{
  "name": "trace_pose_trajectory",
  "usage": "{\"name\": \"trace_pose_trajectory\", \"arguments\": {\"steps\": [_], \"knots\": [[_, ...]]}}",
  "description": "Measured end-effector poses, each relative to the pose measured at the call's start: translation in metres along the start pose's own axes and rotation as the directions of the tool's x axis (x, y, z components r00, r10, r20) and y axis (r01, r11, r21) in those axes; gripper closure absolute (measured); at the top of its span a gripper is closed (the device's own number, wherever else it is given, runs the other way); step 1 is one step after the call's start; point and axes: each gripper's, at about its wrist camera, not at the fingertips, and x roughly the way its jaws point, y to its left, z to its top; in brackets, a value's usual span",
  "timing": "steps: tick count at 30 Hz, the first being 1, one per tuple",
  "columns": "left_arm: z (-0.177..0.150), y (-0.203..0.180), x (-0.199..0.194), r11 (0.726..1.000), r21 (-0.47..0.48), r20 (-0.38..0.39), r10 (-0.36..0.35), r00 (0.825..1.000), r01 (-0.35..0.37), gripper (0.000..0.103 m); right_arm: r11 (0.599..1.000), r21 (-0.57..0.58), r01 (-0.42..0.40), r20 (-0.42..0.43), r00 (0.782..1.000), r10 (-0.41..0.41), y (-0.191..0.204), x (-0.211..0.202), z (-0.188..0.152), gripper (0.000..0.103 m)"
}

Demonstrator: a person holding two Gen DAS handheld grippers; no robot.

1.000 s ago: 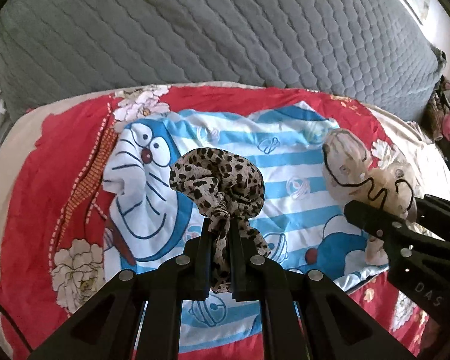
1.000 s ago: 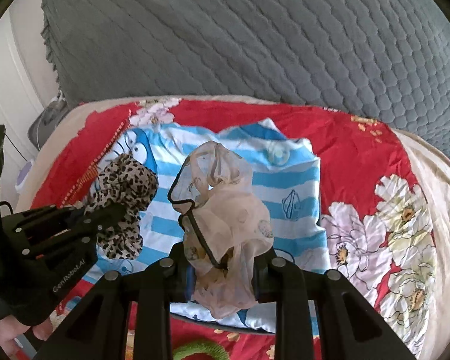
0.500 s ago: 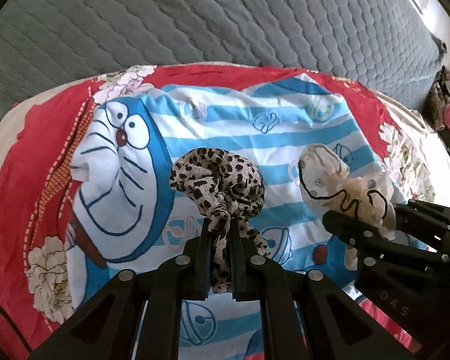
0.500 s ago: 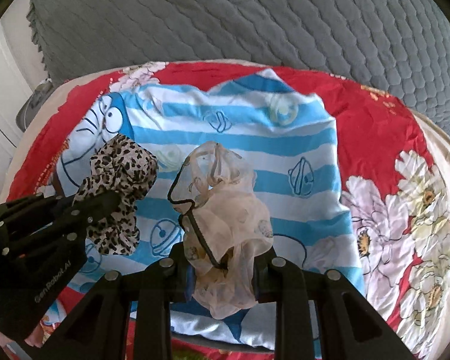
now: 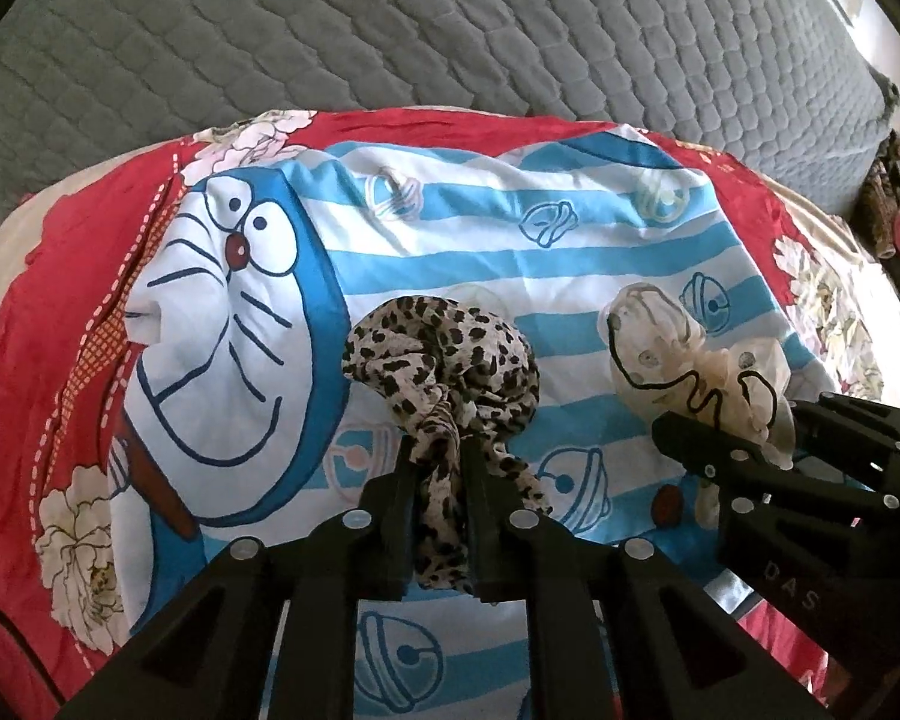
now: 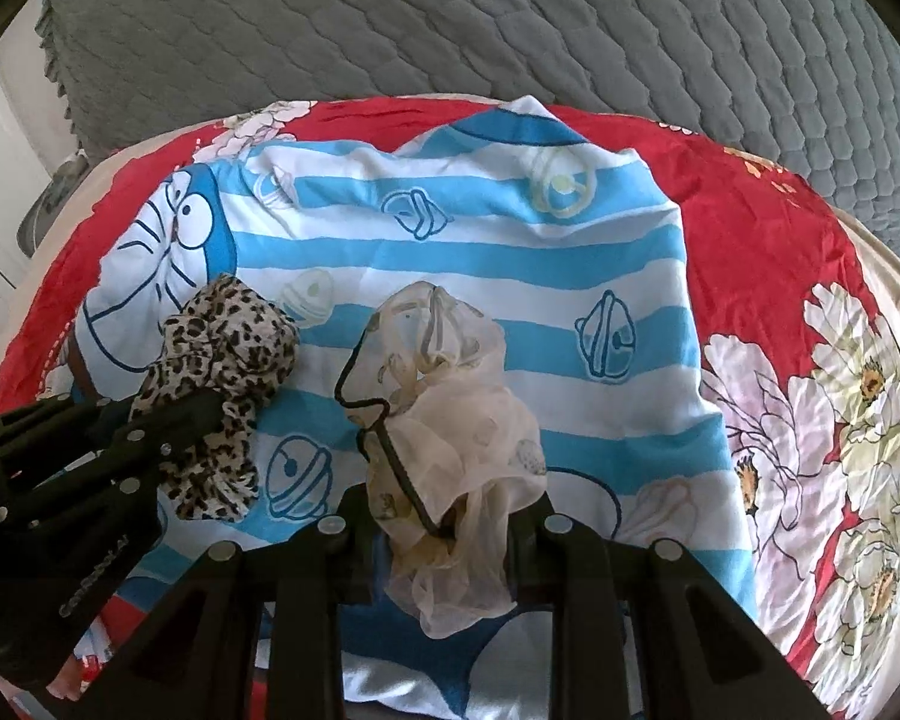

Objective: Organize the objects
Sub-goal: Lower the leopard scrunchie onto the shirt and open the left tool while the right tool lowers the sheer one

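Note:
My left gripper [image 5: 439,465] is shut on a leopard-print scrunchie [image 5: 444,360] and holds it above a blue-and-white striped cartoon cloth [image 5: 510,240]. My right gripper [image 6: 444,498] is shut on a sheer beige scrunchie with black trim [image 6: 450,396] and holds it over the same cloth [image 6: 510,240]. In the left wrist view the beige scrunchie [image 5: 678,360] and the right gripper [image 5: 744,438] sit to the right. In the right wrist view the leopard scrunchie [image 6: 228,354] and the left gripper [image 6: 168,414] sit to the left.
The striped cloth lies on a red floral bedsheet [image 6: 750,228]. A grey quilted headboard [image 5: 450,30] rises behind. A pile of dark patterned clothes [image 5: 894,204] lies at the far right edge of the bed.
Both grippers have moved forward over the striped cloth with their scrunchies still held. The cloth now fills more of both views.

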Motion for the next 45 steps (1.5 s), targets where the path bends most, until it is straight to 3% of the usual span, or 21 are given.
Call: {"name": "trace_pose_trajectory", "arguments": {"steps": [6, 8, 10, 17, 21, 45], "knots": [[-0.001, 0.002, -0.002, 1.000, -0.002, 0.008, 0.012, 1.000, -0.012, 0.076, 1.000, 0.004, 0.004, -0.007, 1.000, -0.004, 0.003, 0.003, -0.003, 0.068], [-0.002, 0.003, -0.003, 1.000, -0.011, 0.014, 0.020, 1.000, -0.020, 0.063, 1.000, 0.003, 0.009, -0.008, 1.000, -0.009, 0.004, 0.003, -0.003, 0.067], [-0.002, 0.004, -0.004, 1.000, -0.013, 0.015, 0.026, 1.000, -0.025, 0.056, 1.000, -0.001, 0.013, -0.008, 1.000, -0.013, 0.006, 0.004, -0.004, 0.066], [-0.002, 0.004, -0.011, 0.999, -0.002, 0.026, 0.036, 0.999, -0.036, 0.043, 0.999, 0.003, 0.037, 0.010, 0.999, -0.037, 0.011, -0.003, -0.003, 0.056], [-0.003, 0.003, -0.015, 0.999, 0.007, 0.033, 0.045, 0.998, -0.045, 0.042, 0.998, -0.007, 0.063, 0.031, 0.998, -0.062, 0.012, -0.012, -0.003, 0.047], [0.001, 0.009, -0.045, 0.997, -0.021, 0.081, 0.069, 0.994, -0.068, 0.029, 0.996, 0.002, 0.084, 0.087, 0.993, -0.083, 0.015, -0.037, 0.005, 0.042]]}}
